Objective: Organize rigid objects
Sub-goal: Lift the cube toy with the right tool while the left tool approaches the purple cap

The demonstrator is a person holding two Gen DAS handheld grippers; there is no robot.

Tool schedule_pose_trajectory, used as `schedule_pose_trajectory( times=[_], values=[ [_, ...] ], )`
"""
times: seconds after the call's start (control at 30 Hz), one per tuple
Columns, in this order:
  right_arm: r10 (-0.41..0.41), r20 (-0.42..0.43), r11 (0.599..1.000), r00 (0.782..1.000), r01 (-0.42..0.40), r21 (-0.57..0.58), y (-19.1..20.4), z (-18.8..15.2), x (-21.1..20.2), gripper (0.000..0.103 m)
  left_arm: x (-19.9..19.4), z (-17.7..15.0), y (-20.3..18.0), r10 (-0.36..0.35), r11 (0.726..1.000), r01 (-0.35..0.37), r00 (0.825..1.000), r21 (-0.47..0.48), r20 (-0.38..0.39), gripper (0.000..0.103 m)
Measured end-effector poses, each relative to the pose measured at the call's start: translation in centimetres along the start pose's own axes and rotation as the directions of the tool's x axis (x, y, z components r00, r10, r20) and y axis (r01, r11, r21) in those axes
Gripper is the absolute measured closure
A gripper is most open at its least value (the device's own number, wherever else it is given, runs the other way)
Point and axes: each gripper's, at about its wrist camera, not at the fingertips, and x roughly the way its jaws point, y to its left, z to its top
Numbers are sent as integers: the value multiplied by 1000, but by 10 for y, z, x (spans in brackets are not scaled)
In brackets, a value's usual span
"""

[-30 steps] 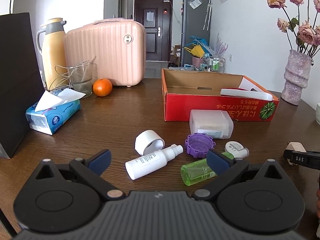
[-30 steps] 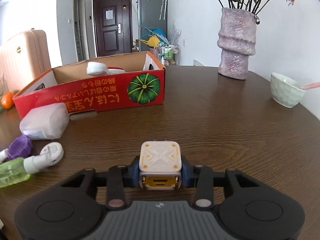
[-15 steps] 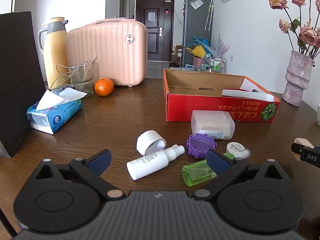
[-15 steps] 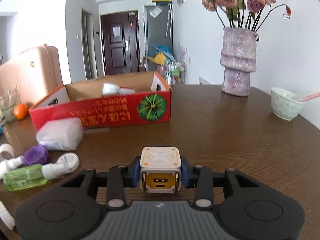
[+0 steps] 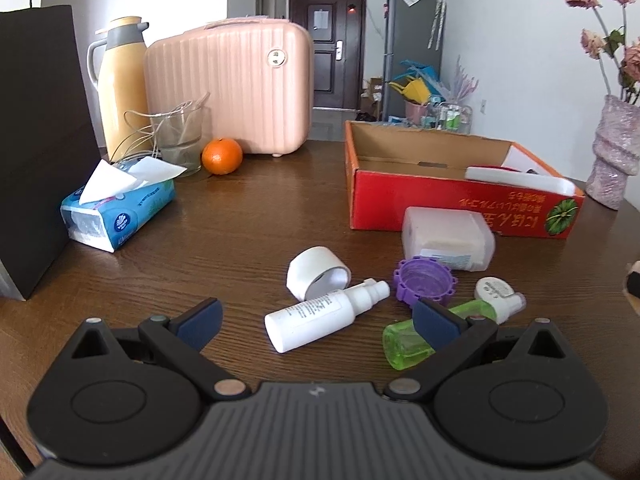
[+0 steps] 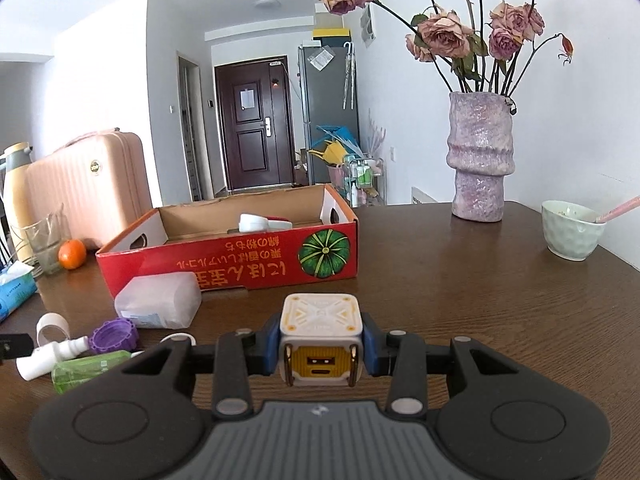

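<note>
My right gripper [image 6: 321,346] is shut on a white and yellow cube toy [image 6: 320,338] and holds it above the table, in front of the red cardboard box [image 6: 228,266]. My left gripper [image 5: 316,318] is open and empty, low over the table. Just ahead of it lie a white spray bottle [image 5: 320,316], a green bottle [image 5: 420,338], a purple cap [image 5: 424,282], a white tape roll [image 5: 316,276] and a translucent plastic box [image 5: 446,232]. The red box [image 5: 460,200] holds a white object [image 5: 516,180].
A tissue pack [image 5: 116,208], an orange [image 5: 222,156], a glass [image 5: 178,138], a thermos [image 5: 120,84], a pink case [image 5: 232,84] and a black bag [image 5: 36,140] stand at the left. A purple vase [image 6: 480,168] and a bowl [image 6: 572,228] stand at the right.
My right gripper has risen with the cube toy and drawn back a little from the box. My left gripper has shifted slightly; the scattered items have stayed put.
</note>
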Motion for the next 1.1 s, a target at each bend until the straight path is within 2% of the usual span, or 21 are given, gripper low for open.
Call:
schedule_pose_trajectory(
  times=[0.33, 0.6, 0.73, 1.1],
  values=[
    [8, 2, 999, 1000, -8, 36, -6, 1, -1, 65, 30, 16, 0, 38, 992, -48, 996, -119, -81, 0],
    [13, 3, 998, 1000, -14, 60, -10, 2, -1, 65, 49, 21, -20, 91, 987, -104, 990, -124, -108, 0],
    [15, -2, 998, 1000, -14, 69, -11, 2, 1, 65, 58, 20, -25, 139, 981, -156, 981, -118, -137, 0],
    [16, -18, 997, 1000, -14, 79, -13, 2, 6, 65, 73, 22, -34, 172, 975, -192, 971, -111, -163, 0]
  ],
)
